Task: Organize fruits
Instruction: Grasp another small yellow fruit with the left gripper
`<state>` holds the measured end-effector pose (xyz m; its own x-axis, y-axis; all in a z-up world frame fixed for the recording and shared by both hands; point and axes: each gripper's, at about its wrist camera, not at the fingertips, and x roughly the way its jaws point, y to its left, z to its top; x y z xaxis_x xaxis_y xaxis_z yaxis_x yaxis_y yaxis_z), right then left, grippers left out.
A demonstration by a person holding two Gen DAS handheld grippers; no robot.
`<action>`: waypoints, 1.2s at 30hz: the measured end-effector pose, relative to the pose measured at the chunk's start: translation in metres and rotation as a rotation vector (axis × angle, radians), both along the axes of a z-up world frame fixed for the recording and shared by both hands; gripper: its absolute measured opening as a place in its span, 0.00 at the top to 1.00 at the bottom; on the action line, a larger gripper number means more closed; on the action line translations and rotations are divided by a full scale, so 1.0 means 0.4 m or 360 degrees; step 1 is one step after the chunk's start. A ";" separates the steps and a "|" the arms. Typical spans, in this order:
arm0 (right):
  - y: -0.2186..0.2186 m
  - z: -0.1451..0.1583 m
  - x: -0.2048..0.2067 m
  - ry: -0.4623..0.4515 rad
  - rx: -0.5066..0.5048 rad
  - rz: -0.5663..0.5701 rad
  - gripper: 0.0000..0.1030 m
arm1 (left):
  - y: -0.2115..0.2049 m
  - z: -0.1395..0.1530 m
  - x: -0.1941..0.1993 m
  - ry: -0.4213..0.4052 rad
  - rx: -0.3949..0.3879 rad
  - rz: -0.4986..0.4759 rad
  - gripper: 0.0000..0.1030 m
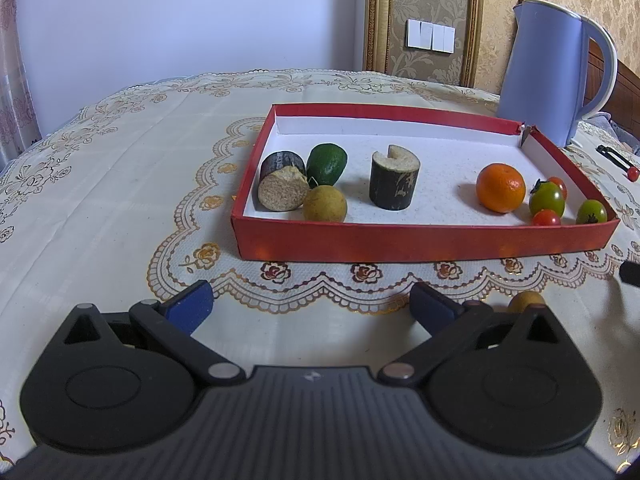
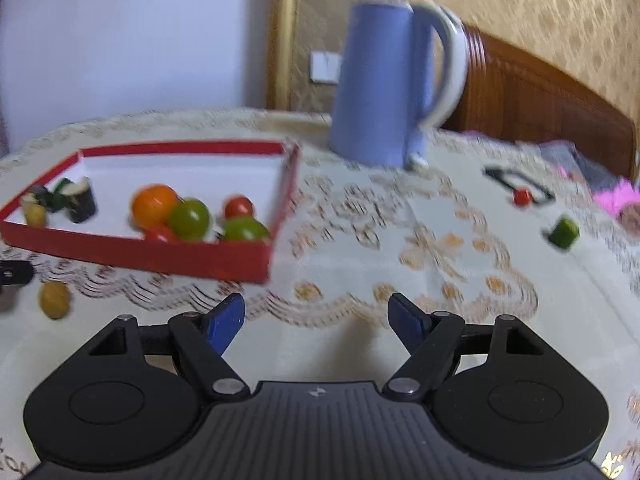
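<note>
A red box (image 1: 424,242) (image 2: 140,258) holds two dark sugarcane pieces (image 1: 394,180), a green avocado (image 1: 327,163), a yellow-brown fruit (image 1: 324,203), an orange (image 1: 500,188) (image 2: 154,205) and several red and green tomatoes (image 1: 546,199) (image 2: 188,218). A yellow-brown fruit (image 2: 55,299) lies on the cloth in front of the box; it shows behind my left gripper's right finger (image 1: 526,302). A green piece (image 2: 564,233) and a red tomato (image 2: 521,197) lie on the cloth at right. My left gripper (image 1: 312,306) is open and empty before the box. My right gripper (image 2: 316,318) is open and empty, right of the box.
A blue kettle (image 1: 552,68) (image 2: 386,84) stands behind the box's right corner. A black frame-like object (image 2: 520,184) lies around the red tomato. Pink items (image 2: 616,196) lie at the far right. A wooden headboard (image 2: 540,100) rises behind the table. The right wrist view is blurred.
</note>
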<state>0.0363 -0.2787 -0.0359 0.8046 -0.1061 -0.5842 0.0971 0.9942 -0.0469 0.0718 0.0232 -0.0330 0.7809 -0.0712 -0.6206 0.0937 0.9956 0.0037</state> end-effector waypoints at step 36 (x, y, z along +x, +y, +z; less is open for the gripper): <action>-0.054 -0.018 0.013 0.0040 0.0204 -0.0059 0.03 | -0.186 0.006 -0.080 -0.0021 0.0002 -0.0236 0.17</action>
<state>0.0416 -0.3002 -0.0431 0.7864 -0.0587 -0.6150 0.1343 0.9879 0.0774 0.0399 -0.0510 -0.0305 0.7697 -0.1856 -0.6108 0.2399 0.9708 0.0074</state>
